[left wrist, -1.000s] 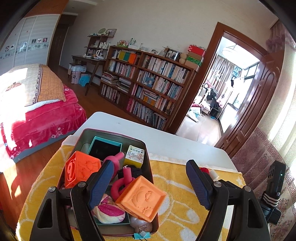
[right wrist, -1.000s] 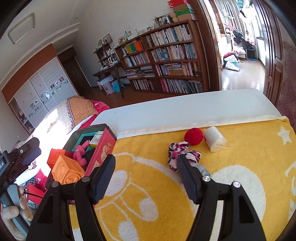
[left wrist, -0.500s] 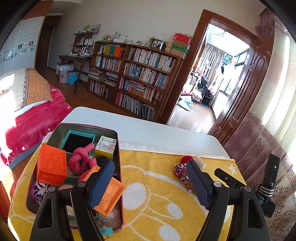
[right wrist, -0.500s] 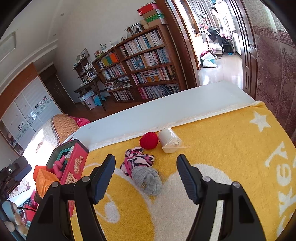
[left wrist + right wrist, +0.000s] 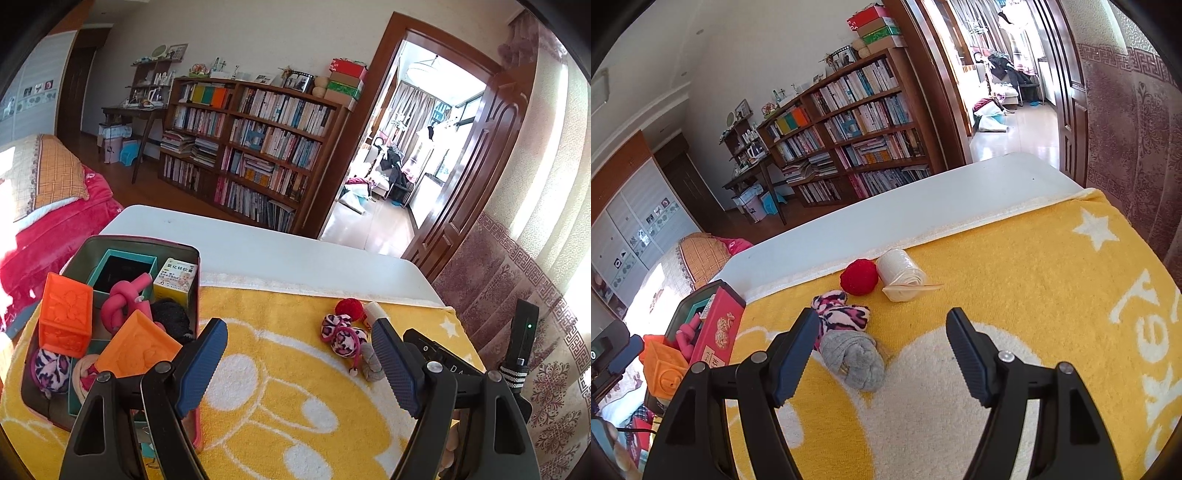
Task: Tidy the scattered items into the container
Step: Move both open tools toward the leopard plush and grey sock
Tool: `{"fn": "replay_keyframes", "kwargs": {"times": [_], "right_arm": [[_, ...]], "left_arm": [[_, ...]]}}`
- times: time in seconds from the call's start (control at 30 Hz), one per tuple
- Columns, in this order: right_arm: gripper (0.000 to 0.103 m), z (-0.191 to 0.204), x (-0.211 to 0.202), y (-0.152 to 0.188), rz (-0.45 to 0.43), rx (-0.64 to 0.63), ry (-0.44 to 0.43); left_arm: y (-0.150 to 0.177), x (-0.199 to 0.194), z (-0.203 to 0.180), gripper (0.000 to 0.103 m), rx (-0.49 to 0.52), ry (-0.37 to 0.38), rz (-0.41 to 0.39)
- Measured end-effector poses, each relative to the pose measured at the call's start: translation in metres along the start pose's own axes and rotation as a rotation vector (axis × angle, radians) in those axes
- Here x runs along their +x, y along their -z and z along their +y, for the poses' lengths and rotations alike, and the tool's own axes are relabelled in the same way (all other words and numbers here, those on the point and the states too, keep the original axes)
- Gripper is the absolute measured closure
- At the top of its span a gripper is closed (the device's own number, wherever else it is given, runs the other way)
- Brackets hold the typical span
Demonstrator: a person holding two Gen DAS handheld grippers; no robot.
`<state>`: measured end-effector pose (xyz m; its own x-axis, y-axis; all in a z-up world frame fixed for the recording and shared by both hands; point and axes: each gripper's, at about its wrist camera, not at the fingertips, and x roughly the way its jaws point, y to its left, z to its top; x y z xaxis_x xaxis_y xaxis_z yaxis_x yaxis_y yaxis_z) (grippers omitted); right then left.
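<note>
The right gripper (image 5: 882, 354) hovers with jaws released and just widened, nothing between the pads, over the grey sock (image 5: 855, 362), which touches the pink patterned sock (image 5: 842, 314); closing here could snag both, or drag the yellow towel (image 5: 1034, 277) up with them. The red ball (image 5: 858, 277) and white roll (image 5: 899, 275) near the towel's far edge could roll if nudged. The left gripper (image 5: 299, 365) is likewise released and empty beside the full tin (image 5: 194, 288) at the towel's left edge, where the heaped orange block (image 5: 136, 347) might topple out. Compared with a second ago, both views have swung from the tin toward the socks
</note>
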<state>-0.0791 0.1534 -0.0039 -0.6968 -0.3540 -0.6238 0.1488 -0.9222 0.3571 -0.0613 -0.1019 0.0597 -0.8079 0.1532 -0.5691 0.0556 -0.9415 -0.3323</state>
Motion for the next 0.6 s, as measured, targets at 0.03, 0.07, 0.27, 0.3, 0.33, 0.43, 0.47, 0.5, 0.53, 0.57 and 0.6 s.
{"fn": "replay_keyframes", "kwargs": {"times": [0.03, 0.07, 0.27, 0.3, 0.33, 0.43, 0.47, 0.5, 0.53, 0.57, 0.6], "right_arm": [[0.028, -0.001, 0.0, 0.0, 0.0, 0.002, 0.004], [0.028, -0.002, 0.0, 0.0, 0.0, 0.004, 0.006], [0.028, -0.004, 0.0, -0.001, -0.004, 0.006, 0.012], [0.028, -0.004, 0.0, -0.001, -0.004, 0.005, 0.011], [0.028, -0.004, 0.0, -0.001, -0.004, 0.005, 0.01], [0.028, -0.004, 0.0, -0.001, -0.004, 0.007, 0.01], [0.028, -0.004, 0.0, -0.001, -0.004, 0.008, 0.011], [0.028, -0.004, 0.0, -0.001, -0.005, 0.009, 0.011], [0.028, -0.004, 0.0, -0.001, -0.005, 0.011, 0.011], [0.028, -0.004, 0.0, -0.001, -0.006, 0.012, 0.011], [0.028, -0.004, 0.0, 0.0, -0.006, 0.013, 0.011]], "left_arm": [[0.0, 0.001, 0.001, 0.021, -0.003, 0.003, 0.005], [0.0, 0.002, 0.002, 0.021, -0.005, 0.002, 0.008], [0.002, 0.007, 0.009, 0.021, -0.021, -0.005, 0.021], [0.002, 0.008, 0.01, 0.021, -0.023, -0.007, 0.024], [0.003, 0.01, 0.01, 0.021, -0.024, -0.009, 0.028], [0.006, 0.013, 0.01, 0.021, -0.023, -0.009, 0.039], [0.007, 0.014, 0.01, 0.021, -0.02, -0.009, 0.041], [0.009, 0.015, 0.009, 0.021, -0.017, -0.011, 0.045], [0.01, 0.017, 0.008, 0.021, -0.013, -0.012, 0.049], [0.011, 0.019, 0.008, 0.021, -0.011, -0.014, 0.056], [0.013, 0.021, 0.008, 0.021, -0.011, -0.015, 0.063]]}}
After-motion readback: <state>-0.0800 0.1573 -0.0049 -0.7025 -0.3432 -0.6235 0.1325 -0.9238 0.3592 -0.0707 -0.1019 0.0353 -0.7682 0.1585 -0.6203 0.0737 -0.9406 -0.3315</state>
